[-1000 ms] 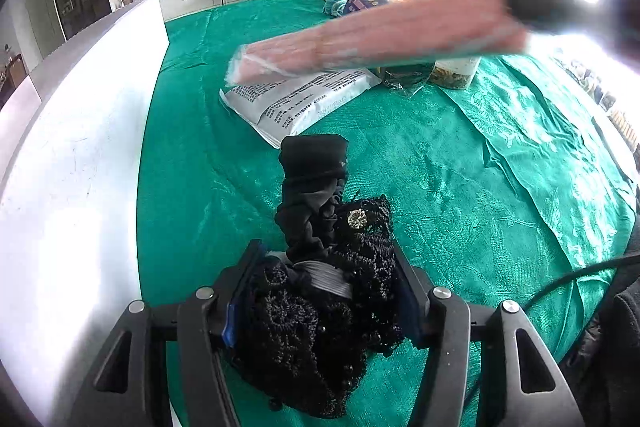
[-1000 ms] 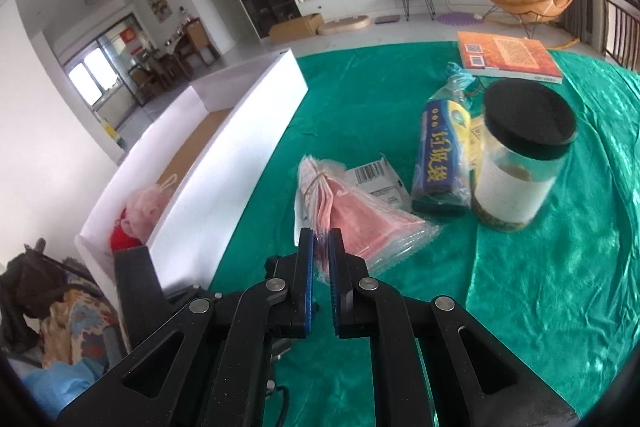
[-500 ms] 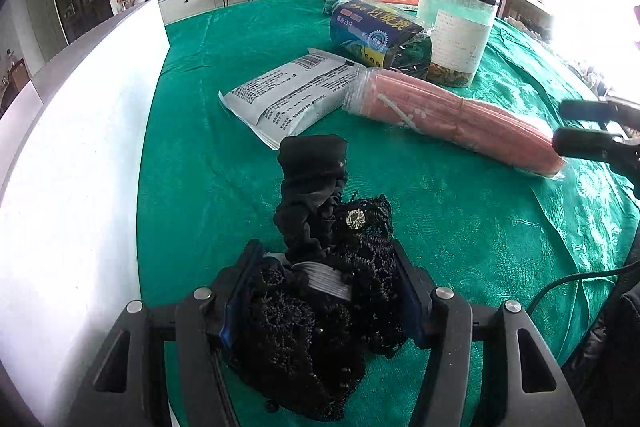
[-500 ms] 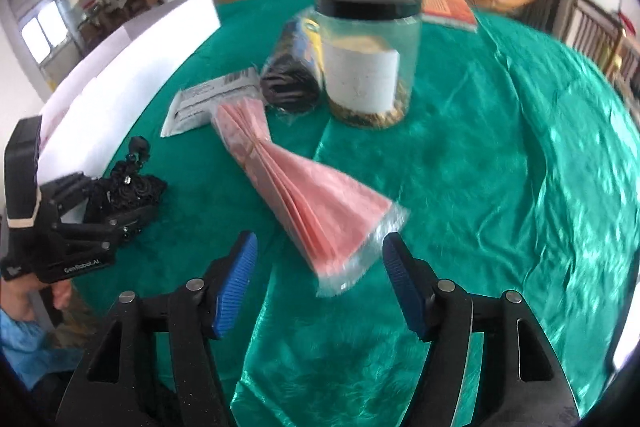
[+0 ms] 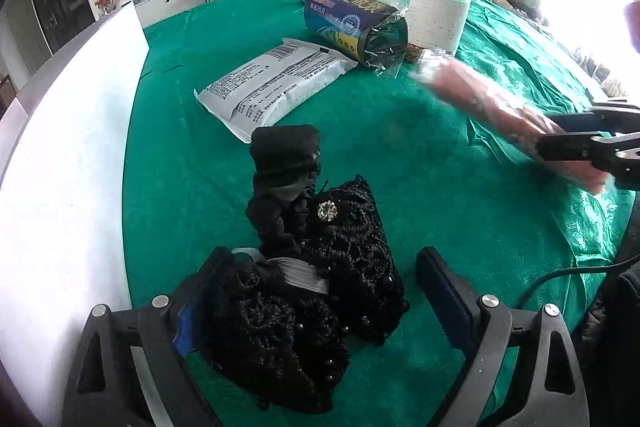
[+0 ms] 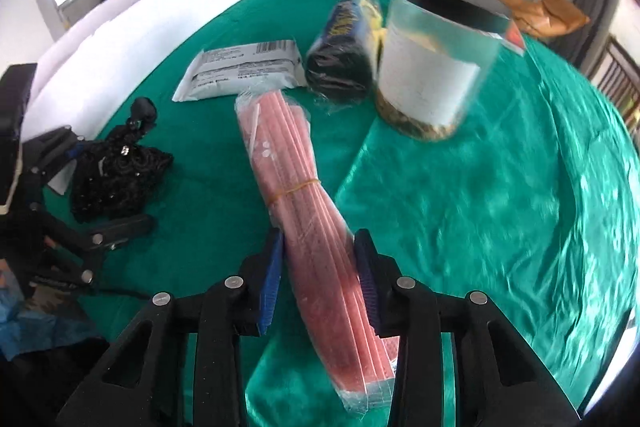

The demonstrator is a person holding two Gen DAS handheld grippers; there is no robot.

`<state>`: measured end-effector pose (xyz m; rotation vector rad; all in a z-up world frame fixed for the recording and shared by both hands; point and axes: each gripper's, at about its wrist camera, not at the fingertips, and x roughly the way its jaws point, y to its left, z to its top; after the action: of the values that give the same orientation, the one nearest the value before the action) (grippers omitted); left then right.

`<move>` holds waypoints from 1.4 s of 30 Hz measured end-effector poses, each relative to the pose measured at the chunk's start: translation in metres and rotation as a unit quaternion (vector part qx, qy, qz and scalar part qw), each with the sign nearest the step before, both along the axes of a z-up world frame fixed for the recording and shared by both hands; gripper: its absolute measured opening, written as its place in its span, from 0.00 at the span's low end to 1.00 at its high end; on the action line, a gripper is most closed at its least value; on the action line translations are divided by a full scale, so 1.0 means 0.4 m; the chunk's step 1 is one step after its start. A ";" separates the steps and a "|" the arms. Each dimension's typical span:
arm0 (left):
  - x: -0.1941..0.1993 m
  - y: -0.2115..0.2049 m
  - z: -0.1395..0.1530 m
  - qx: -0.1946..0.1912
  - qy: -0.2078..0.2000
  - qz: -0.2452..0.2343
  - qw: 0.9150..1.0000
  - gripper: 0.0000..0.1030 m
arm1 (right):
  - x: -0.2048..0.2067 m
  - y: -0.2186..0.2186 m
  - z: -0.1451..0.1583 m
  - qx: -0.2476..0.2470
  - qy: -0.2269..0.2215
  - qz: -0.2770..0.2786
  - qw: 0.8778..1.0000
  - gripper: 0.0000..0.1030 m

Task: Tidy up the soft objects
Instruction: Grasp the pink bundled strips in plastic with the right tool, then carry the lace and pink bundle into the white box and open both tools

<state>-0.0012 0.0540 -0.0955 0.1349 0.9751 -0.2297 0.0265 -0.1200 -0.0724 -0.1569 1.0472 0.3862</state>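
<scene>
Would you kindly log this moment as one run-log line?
left gripper: opening, black lace bundle between jaws | right gripper: closing around pink bagged pack | surface: green tablecloth

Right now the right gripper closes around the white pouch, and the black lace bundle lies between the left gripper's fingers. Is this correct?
Not quite. In the right wrist view the right gripper closes around the pink pack, not the white pouch, which lies untouched farther back. The black lace bundle does lie between the left gripper's fingers.

My left cam sits low by the table's [image 5: 460, 155] white-walled edge, right cam opposite; both catch the black bundle [image 5: 316, 291] up close.
</scene>
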 end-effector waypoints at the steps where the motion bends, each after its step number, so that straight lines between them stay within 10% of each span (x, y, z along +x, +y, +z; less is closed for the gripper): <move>1: 0.000 0.000 0.004 0.002 -0.002 0.000 1.000 0.89 | -0.017 -0.042 0.007 0.021 0.010 -0.017 1.000 0.36; 8: 0.014 0.012 0.002 0.015 0.007 0.010 1.000 0.89 | -0.067 -0.337 0.088 0.148 -0.009 -0.179 0.973 0.36; 14: 0.027 0.013 0.001 0.016 0.013 0.013 1.000 0.89 | 0.095 -0.457 0.062 0.166 -0.048 -0.288 0.942 0.41; 22: 0.036 0.034 -0.008 -0.003 0.028 0.018 0.999 0.82 | 0.222 -0.369 -0.019 0.001 0.024 -0.191 0.981 0.63; 24: 0.035 0.041 0.007 -0.007 0.010 0.025 1.000 0.47 | 0.224 -0.344 -0.037 -0.039 0.036 -0.161 0.986 0.31; 25: 0.042 0.046 0.014 -0.020 0.012 0.028 0.999 0.46 | 0.227 -0.345 -0.043 -0.046 0.043 -0.165 0.984 0.29; 32: 0.067 0.096 0.165 -0.120 -0.048 0.048 0.990 0.45 | 0.224 -0.386 0.140 0.043 -0.034 -0.241 0.969 0.22; 42: -0.027 0.437 0.301 -0.085 -0.096 0.183 0.975 0.45 | 0.149 0.106 0.384 0.135 -0.059 -0.041 0.988 0.22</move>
<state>-0.0119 0.2288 0.0249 -0.1780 0.7676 0.0398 0.0859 -0.0776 0.0812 0.1047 0.8714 0.4359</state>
